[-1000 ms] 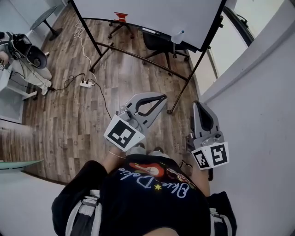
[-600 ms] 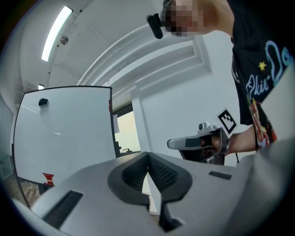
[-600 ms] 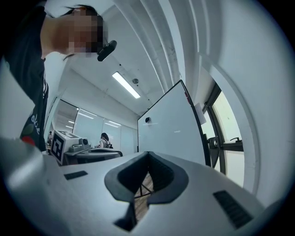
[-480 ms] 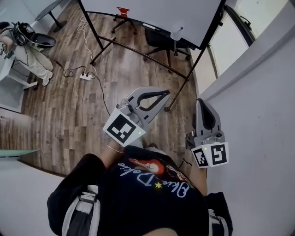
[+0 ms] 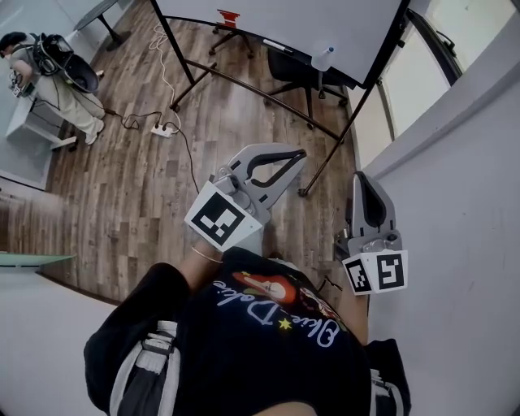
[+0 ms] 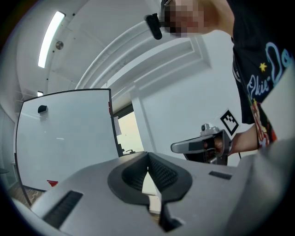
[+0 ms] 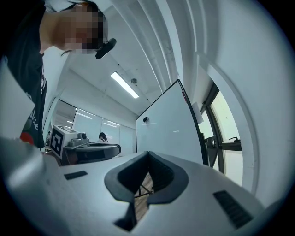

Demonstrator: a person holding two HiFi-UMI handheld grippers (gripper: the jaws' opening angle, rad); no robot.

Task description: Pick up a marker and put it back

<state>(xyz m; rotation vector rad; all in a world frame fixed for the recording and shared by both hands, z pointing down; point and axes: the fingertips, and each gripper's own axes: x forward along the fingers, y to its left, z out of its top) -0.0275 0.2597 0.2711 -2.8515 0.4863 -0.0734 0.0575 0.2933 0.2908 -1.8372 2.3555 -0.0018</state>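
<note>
A whiteboard (image 5: pixel 309 28) on a black frame stands on the wood floor (image 5: pixel 122 203); a spray bottle (image 5: pixel 322 58) sits at its lower edge; a black chair (image 5: pixel 291 69) stands just beneath it; a power strip (image 5: pixel 165 128) lies left of its legs; a seated person (image 5: pixel 57 77) is far to its left.

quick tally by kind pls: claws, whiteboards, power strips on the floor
claws: 2 (left claw, right claw)
whiteboard: 1
power strip: 1
total: 4
</note>
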